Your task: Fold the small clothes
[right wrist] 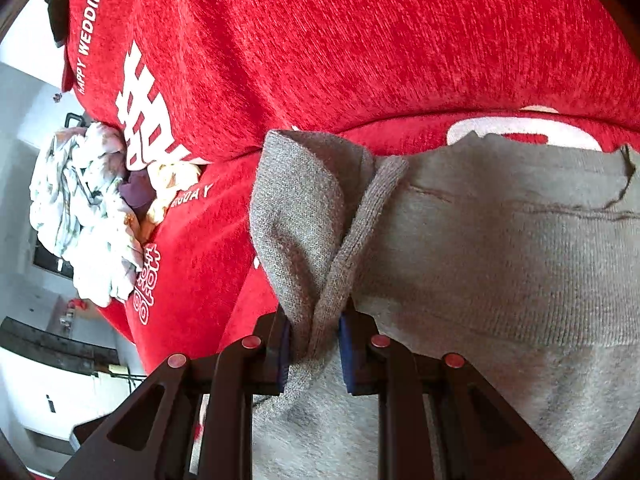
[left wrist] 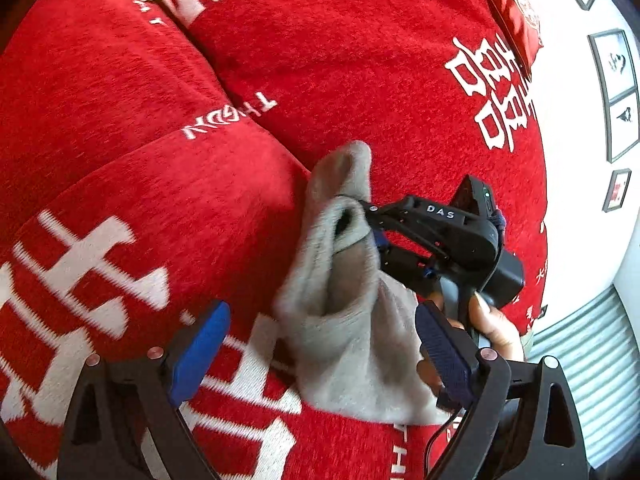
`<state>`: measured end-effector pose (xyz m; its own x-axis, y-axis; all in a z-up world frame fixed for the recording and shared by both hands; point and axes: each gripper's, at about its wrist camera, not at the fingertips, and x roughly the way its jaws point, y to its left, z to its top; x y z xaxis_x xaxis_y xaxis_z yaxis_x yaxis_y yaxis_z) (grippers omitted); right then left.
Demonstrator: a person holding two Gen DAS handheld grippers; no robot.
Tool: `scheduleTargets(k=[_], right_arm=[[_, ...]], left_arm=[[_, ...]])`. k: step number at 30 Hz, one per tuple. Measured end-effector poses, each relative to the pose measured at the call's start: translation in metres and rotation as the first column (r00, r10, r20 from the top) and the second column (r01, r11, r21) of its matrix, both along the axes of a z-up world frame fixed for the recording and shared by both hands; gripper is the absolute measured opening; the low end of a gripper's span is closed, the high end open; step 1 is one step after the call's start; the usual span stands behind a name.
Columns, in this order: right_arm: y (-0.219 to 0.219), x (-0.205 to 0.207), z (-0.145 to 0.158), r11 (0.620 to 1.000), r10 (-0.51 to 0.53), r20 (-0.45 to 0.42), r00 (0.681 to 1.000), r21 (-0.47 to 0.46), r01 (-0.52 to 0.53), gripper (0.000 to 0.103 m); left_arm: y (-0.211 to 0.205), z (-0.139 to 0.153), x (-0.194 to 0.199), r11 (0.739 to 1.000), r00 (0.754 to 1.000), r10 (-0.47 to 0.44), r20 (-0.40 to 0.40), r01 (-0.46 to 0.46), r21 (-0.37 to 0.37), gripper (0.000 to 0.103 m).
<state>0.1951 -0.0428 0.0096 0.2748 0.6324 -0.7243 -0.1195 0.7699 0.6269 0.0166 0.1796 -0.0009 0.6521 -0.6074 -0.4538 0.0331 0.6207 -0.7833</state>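
Note:
A grey sock (left wrist: 344, 332) lies crumpled on the red cover (left wrist: 132, 92). My left gripper (left wrist: 322, 312) stands open just above its near end; the blue pads (left wrist: 200, 352) sit wide on either side and touch nothing. My right gripper (left wrist: 366, 220), held by a hand (left wrist: 494, 328), reaches in from the right and is shut on the sock's cuff end, lifting it into a fold. Up close in the right wrist view, the right gripper (right wrist: 314, 336) pinches a bunched ridge of grey knit, and the rest of the sock (right wrist: 480, 260) spreads to the right.
The red cover (right wrist: 360, 40) with white lettering drapes over sofa cushions with a crease between them. A pile of crumpled light clothes (right wrist: 88, 216) lies at its far left edge. A red cushion (left wrist: 516, 12) and framed pictures (left wrist: 614, 92) on a white wall are to the right.

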Motion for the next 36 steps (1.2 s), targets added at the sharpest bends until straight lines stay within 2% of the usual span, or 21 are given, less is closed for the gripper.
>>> scheduleTargets(k=[2,3,4,5,6,7,8,10,11,13,16,18,20,22,25,26,27,28,29,31,36], right_arm=[[0.001,-0.001,-0.001,1.0,0.0,0.003,1.0,0.0,0.0,0.022],[0.002,-0.001,-0.001,1.0,0.002,0.006,1.0,-0.006,-0.002,0.021],[0.004,-0.001,-0.001,1.0,0.006,0.006,1.0,-0.019,-0.006,0.021],[0.005,-0.002,0.0,0.999,0.01,0.008,1.0,-0.032,-0.01,0.021],[0.008,-0.001,0.002,0.999,0.014,0.011,1.0,-0.048,-0.014,0.022],[0.011,0.001,0.003,0.998,0.021,0.013,1.0,-0.064,-0.02,0.022],[0.013,0.002,0.004,0.996,0.029,0.012,0.999,-0.079,-0.028,0.023],[0.018,0.005,0.005,0.993,0.04,0.007,0.999,-0.112,-0.039,0.028],[0.023,0.007,0.007,0.988,0.041,0.001,0.999,-0.147,-0.04,0.03],[0.027,0.01,0.009,0.982,0.04,-0.009,0.999,-0.187,-0.041,0.053],[0.039,0.02,0.013,0.968,0.042,-0.025,0.999,-0.246,-0.047,0.063],[0.049,0.031,0.014,0.96,0.048,-0.058,0.997,-0.272,-0.062,0.064],[0.064,0.041,0.015,0.942,0.078,-0.097,0.992,-0.319,-0.106,0.069],[0.081,0.047,0.013,0.906,0.119,-0.126,0.985,-0.391,-0.16,0.071],[0.114,0.053,0.002,0.806,0.175,-0.205,0.963,-0.532,-0.259,0.071],[0.12,0.053,-0.001,0.787,0.183,-0.22,0.958,-0.551,-0.277,0.071],[0.124,0.051,-0.003,0.767,0.2,-0.218,0.955,-0.572,-0.291,0.062],[0.129,0.049,-0.004,0.736,0.219,-0.211,0.953,-0.606,-0.303,0.043],[0.13,0.047,-0.003,0.721,0.23,-0.197,0.953,-0.624,-0.303,0.041],[0.128,0.044,0.001,0.722,0.236,-0.177,0.955,-0.626,-0.295,0.024],[0.099,0.037,0.019,0.804,0.217,-0.098,0.971,-0.546,-0.234,0.018]], left_arm=[[-0.011,0.0,0.012,0.999,0.999,-0.04,0.0,0.04,0.013,0.094],[-0.018,0.0,0.018,0.998,0.998,-0.06,0.001,0.06,0.025,0.082],[-0.022,-0.001,0.021,0.996,0.996,-0.086,-0.001,0.086,0.031,0.049],[-0.028,-0.005,0.026,0.992,0.993,-0.115,-0.031,0.117,0.053,0.037],[-0.028,-0.009,0.027,0.992,0.993,-0.109,-0.054,0.113,0.062,0.018],[-0.025,-0.01,0.028,0.993,0.993,-0.103,-0.057,0.106,0.048,0.015],[-0.022,-0.009,0.028,0.994,0.994,-0.1,-0.053,0.102,0.039,0.015],[-0.022,-0.002,0.026,0.992,0.996,-0.084,-0.036,0.087,0.089,0.014],[-0.026,0.003,0.024,0.987,0.997,-0.077,-0.019,0.079,0.14,0.014],[-0.038,0.014,0.019,0.966,0.997,-0.073,0.016,0.067,0.248,0.014],[-0.064,0.032,0.006,0.893,0.992,-0.082,0.095,0.031,0.45,0.014],[-0.075,0.037,0.0,0.854,0.988,-0.096,0.124,0.018,0.519,0.014],[-0.077,0.037,-0.001,0.839,0.986,-0.104,0.127,0.019,0.543,0.014],[-0.075,0.037,0.0,0.841,0.987,-0.104,0.121,0.023,0.54,0.014],[-0.071,0.034,0.002,0.853,0.989,-0.101,0.106,0.031,0.521,0.014],[-0.07,0.033,0.002,0.855,0.99,-0.1,0.101,0.034,0.517,0.014],[-0.07,0.033,0.003,0.857,0.99,-0.099,0.098,0.035,0.515,0.014],[-0.071,0.033,0.006,0.858,0.991,-0.096,0.094,0.035,0.513,0.014],[-0.07,0.032,0.007,0.862,0.992,-0.095,0.088,0.037,0.506,0.014],[-0.067,0.03,0.01,0.873,0.993,-0.091,0.079,0.041,0.486,0.014],[-0.065,0.029,0.01,0.884,0.993,-0.092,0.076,0.046,0.466,0.014]])
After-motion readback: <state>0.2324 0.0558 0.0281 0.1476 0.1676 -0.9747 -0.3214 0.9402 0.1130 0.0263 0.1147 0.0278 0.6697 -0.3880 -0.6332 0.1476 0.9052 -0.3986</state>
